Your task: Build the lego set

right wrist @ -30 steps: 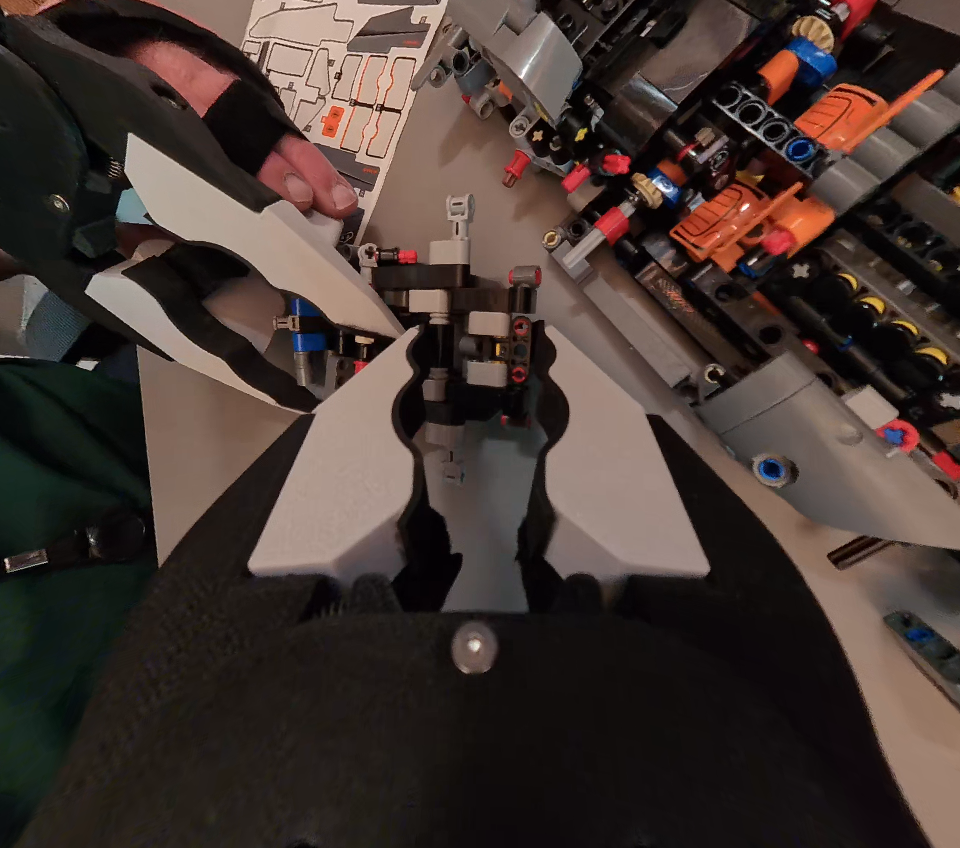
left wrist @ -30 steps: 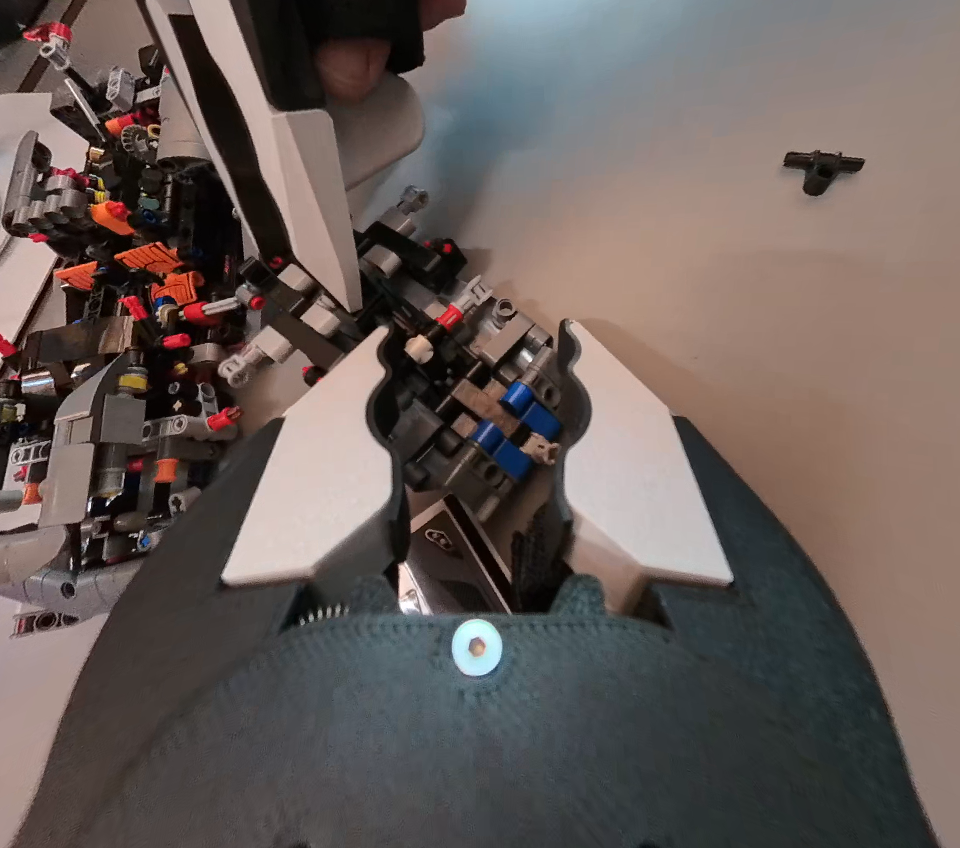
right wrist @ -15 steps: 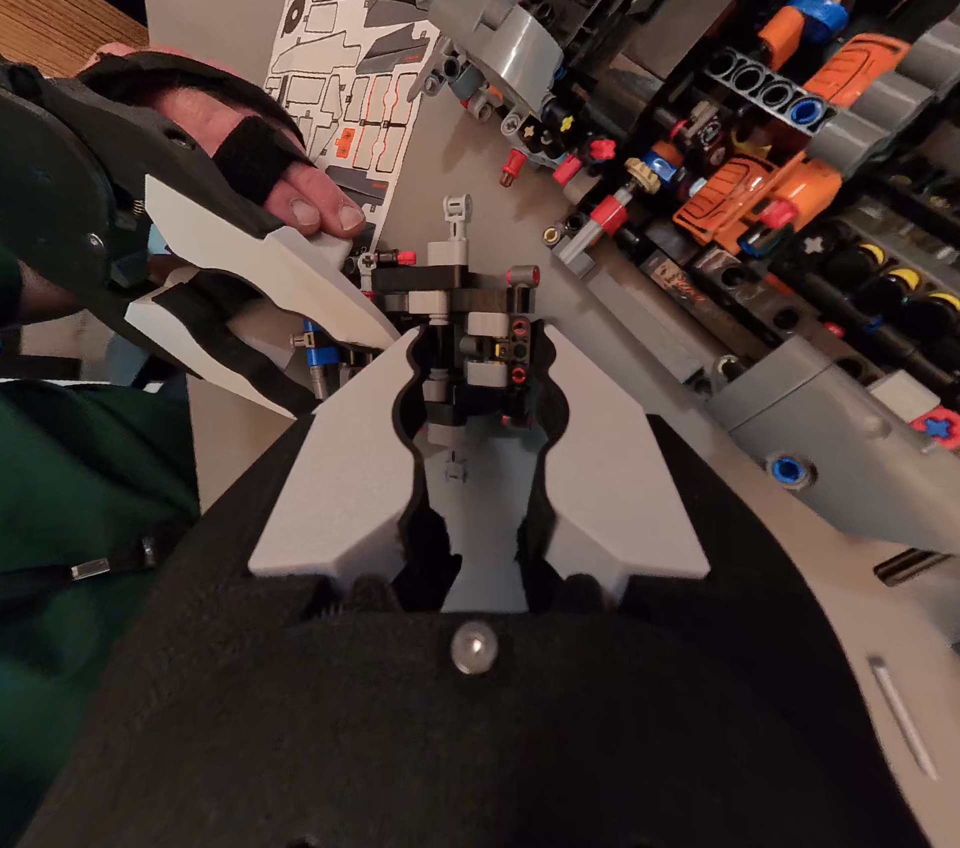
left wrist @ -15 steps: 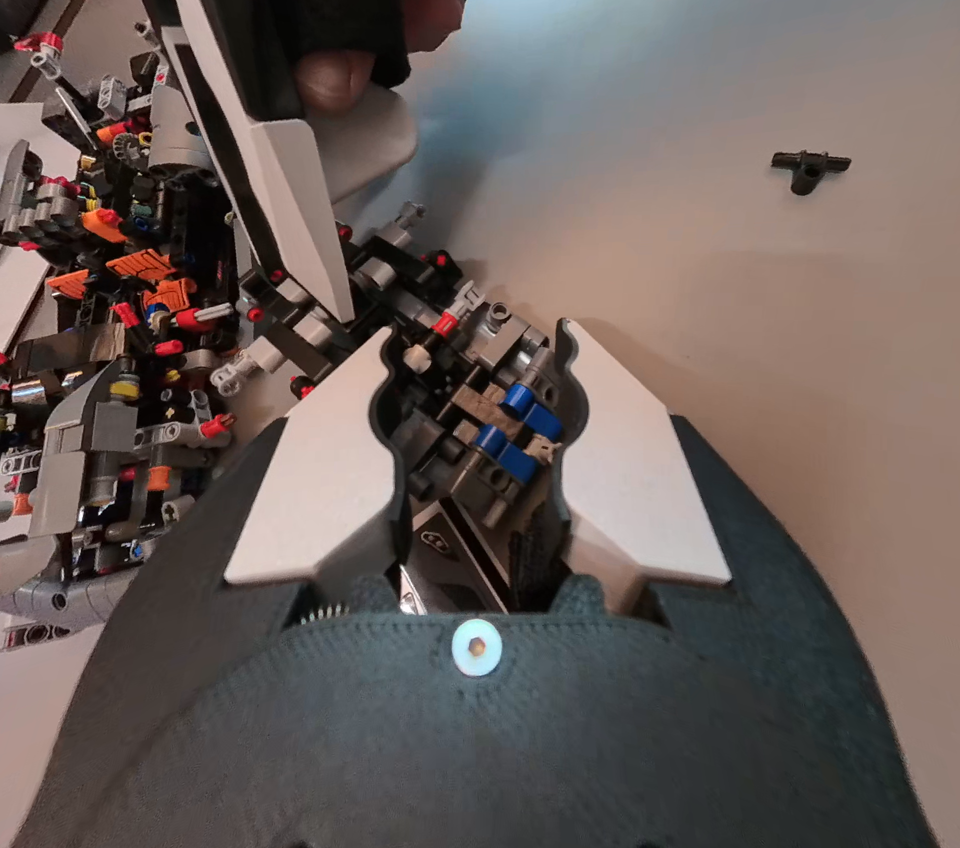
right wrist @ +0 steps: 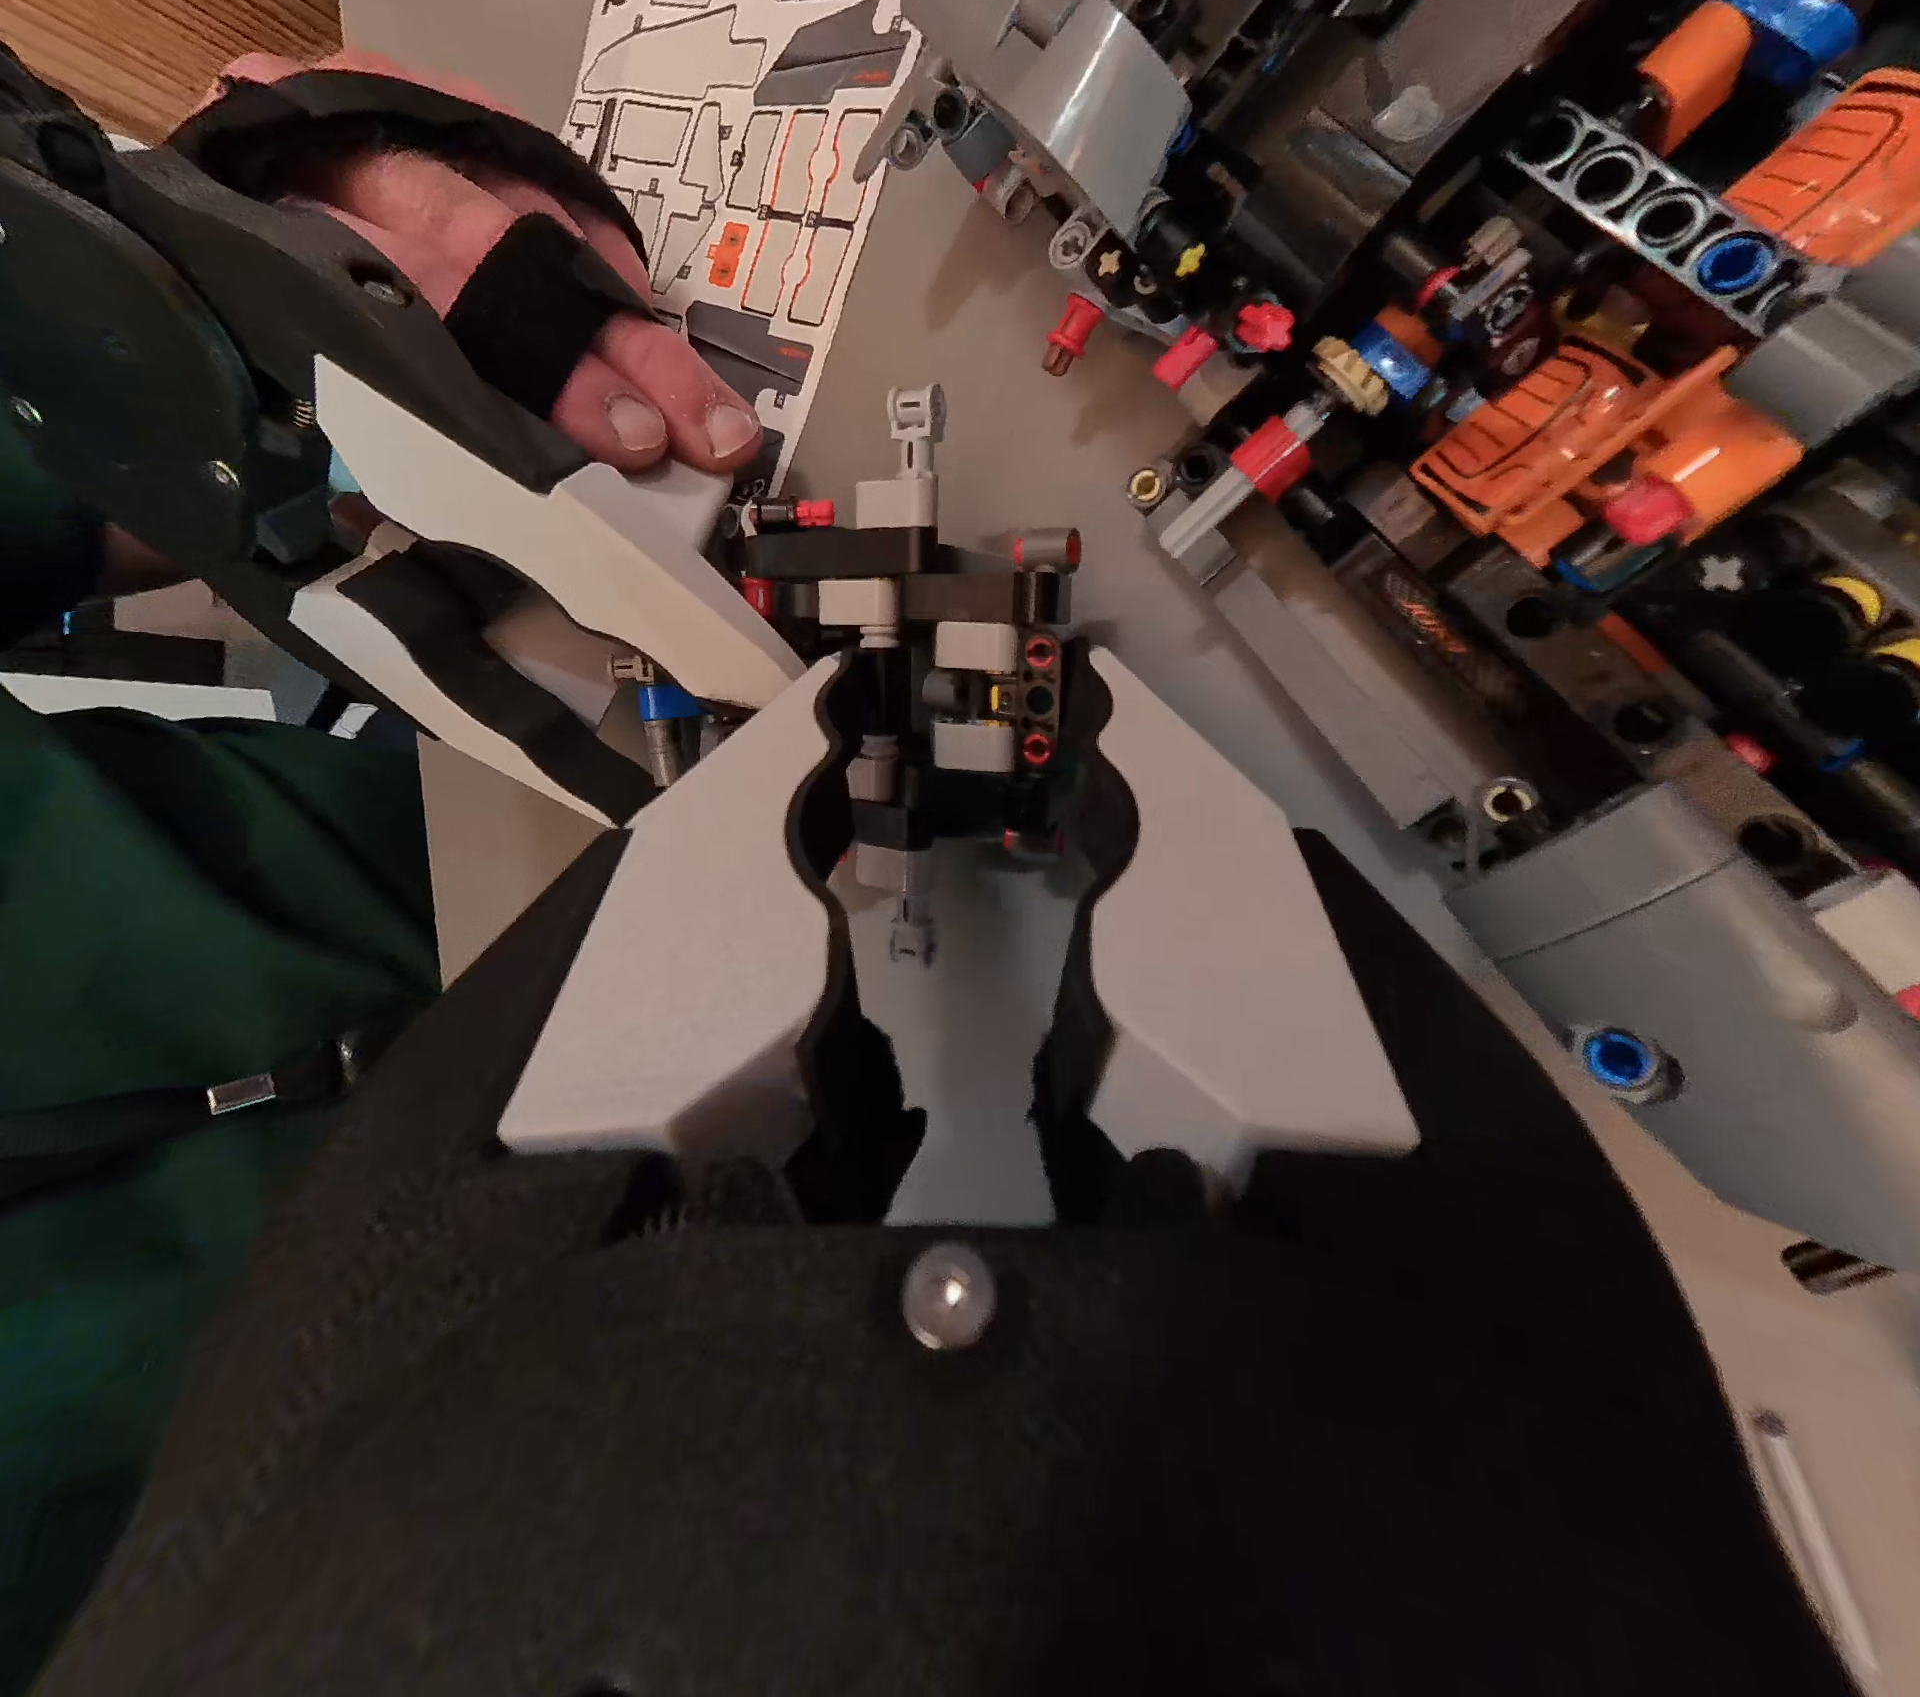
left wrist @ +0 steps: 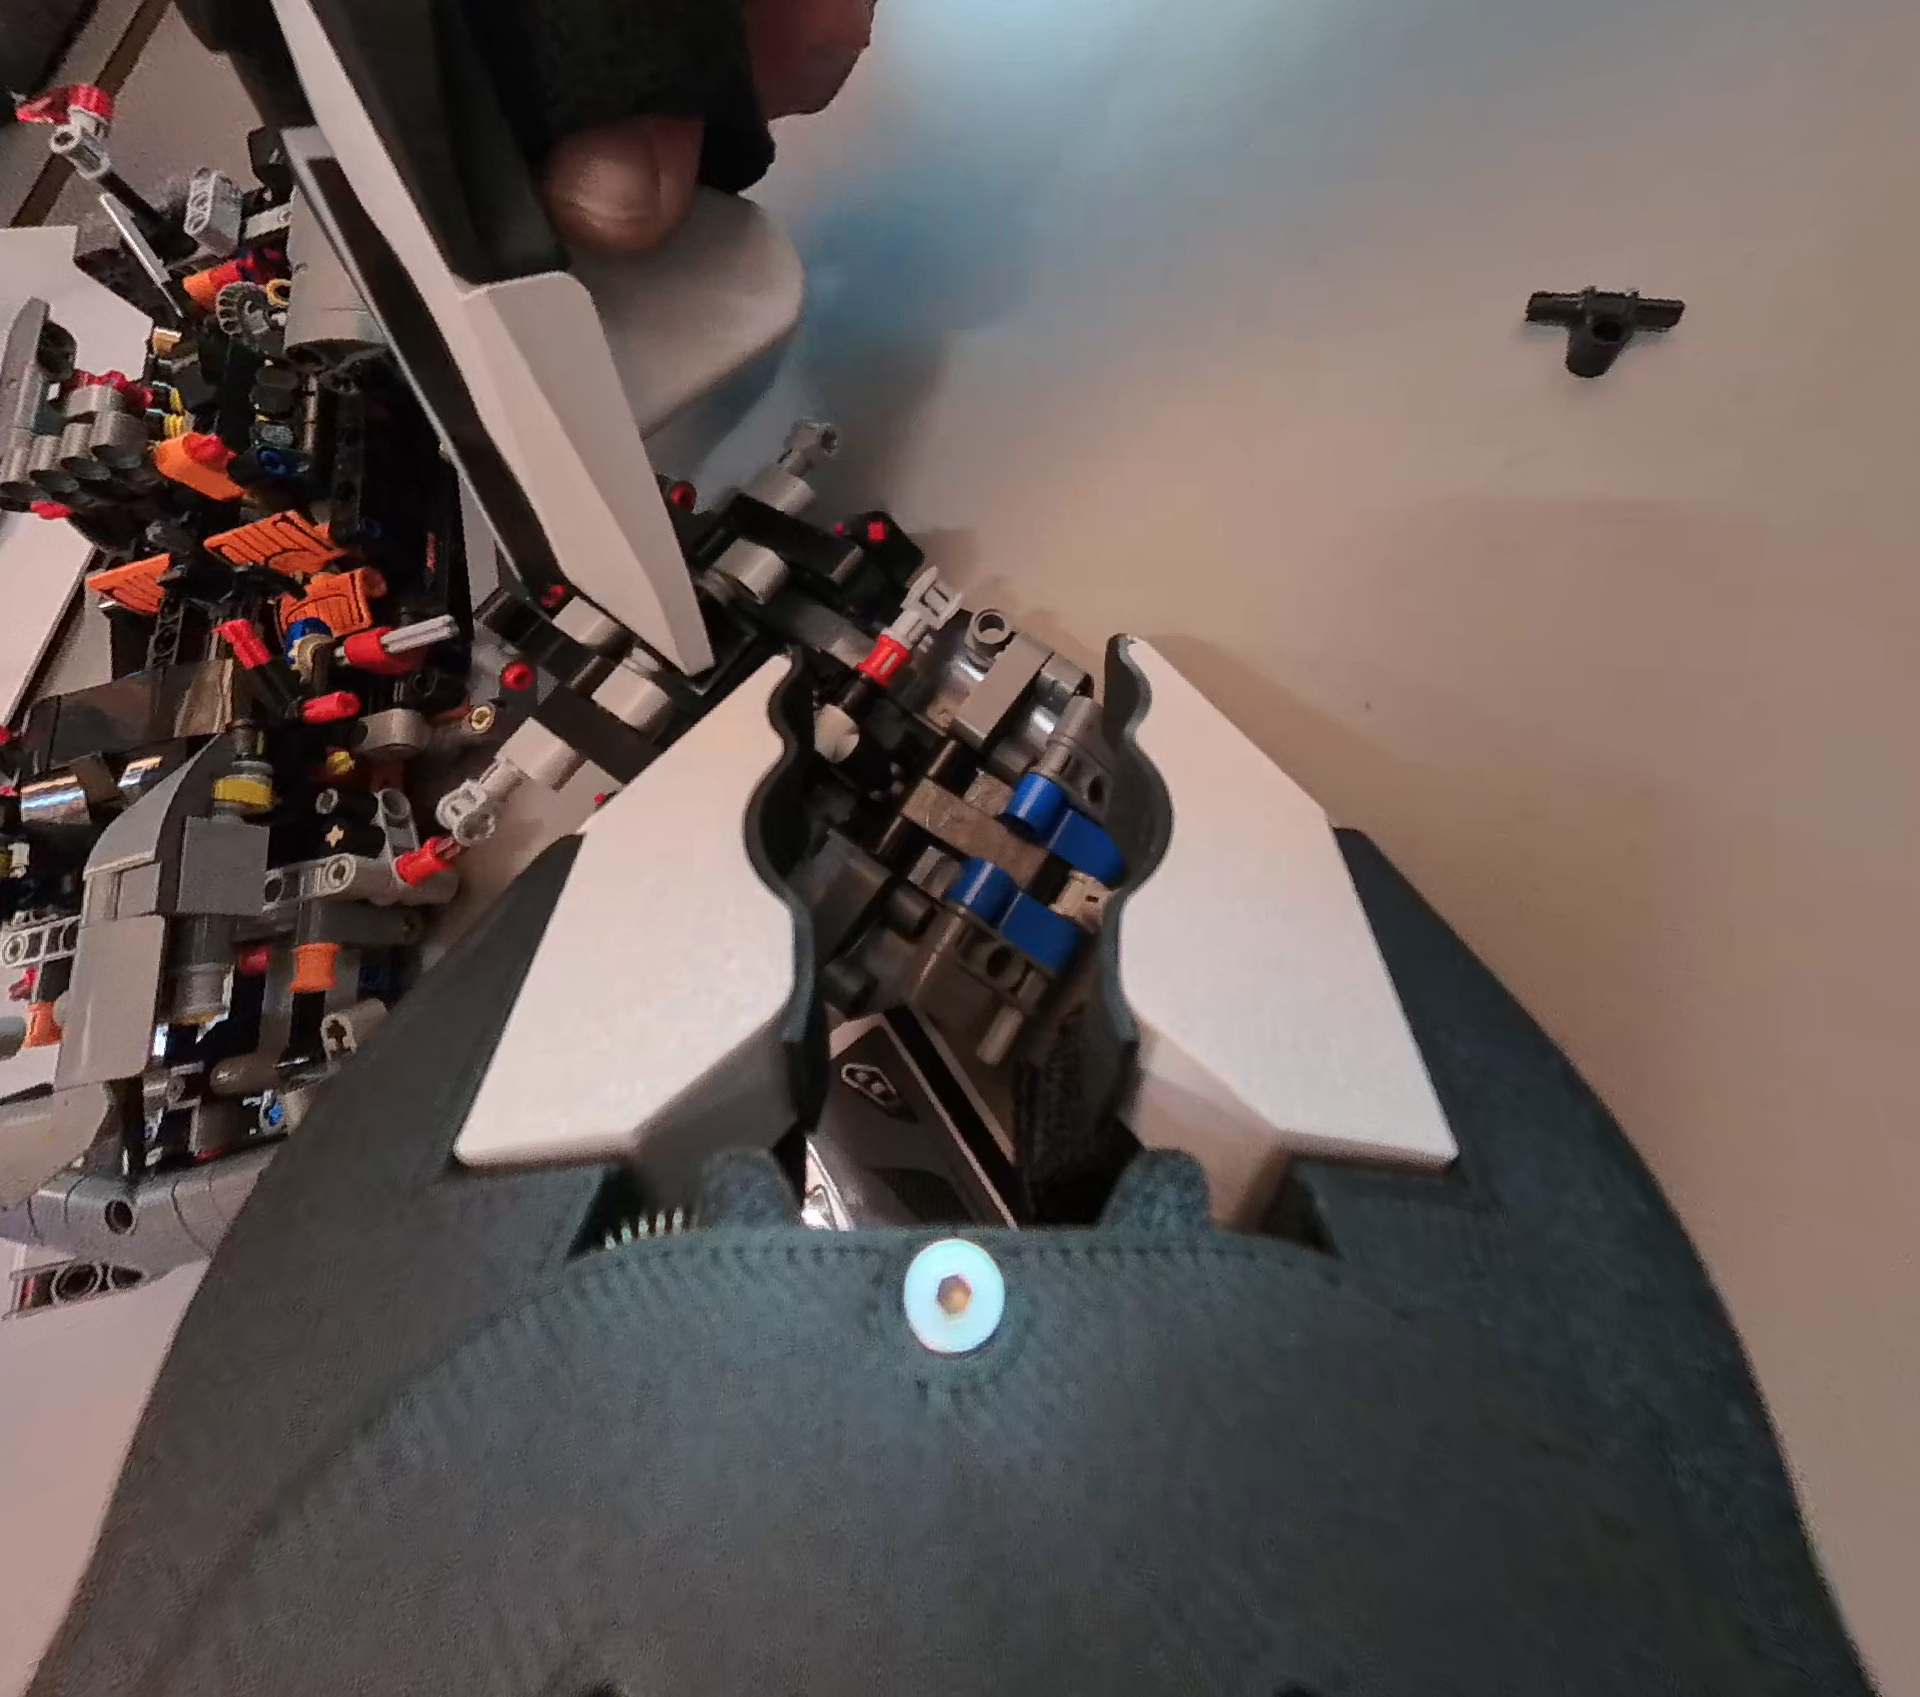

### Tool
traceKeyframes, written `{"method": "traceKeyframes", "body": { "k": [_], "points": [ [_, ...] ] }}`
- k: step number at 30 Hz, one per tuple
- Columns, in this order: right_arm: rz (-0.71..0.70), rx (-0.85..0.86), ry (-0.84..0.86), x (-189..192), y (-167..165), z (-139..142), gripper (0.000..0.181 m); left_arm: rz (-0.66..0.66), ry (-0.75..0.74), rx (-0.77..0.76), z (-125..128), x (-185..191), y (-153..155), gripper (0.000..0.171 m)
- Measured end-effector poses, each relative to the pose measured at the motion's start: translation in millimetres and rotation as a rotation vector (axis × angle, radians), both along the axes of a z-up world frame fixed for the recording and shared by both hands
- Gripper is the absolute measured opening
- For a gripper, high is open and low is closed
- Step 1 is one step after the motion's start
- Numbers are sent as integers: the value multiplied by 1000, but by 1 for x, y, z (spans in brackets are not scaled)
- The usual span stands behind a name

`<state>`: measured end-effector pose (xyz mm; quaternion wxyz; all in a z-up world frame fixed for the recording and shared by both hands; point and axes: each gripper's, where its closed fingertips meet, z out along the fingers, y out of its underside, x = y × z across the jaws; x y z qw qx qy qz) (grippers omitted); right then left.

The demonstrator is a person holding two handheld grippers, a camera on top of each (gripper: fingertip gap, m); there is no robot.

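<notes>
Grey fingers of the left gripper (left wrist: 951, 806) are clenched on one end of a small black-and-grey lego sub-assembly (left wrist: 966, 837), blue pins showing between them. Its other end is grasped by the right gripper (right wrist: 961, 774). The sub-assembly is held above the pale table (left wrist: 1455, 608), near the large lego model (right wrist: 1558, 400) at the right. A sticker sheet (right wrist: 727, 89) lies farther off.
</notes>
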<state>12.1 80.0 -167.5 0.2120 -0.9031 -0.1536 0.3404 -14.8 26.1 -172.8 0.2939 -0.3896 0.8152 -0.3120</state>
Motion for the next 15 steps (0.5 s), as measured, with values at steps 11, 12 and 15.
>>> {"method": "traceKeyframes", "body": {
  "k": [11,12,15],
  "points": [
    [-3,42,21,-9,2,12,38,-4,-11,18,3,-1,0,54],
    [-12,41,22,-8,1,12,38,-9,-11,25,4,-1,-2,58],
    [-29,73,-19,2,1,13,41,-11,-15,23,9,-1,-5,57]
  ]
}}
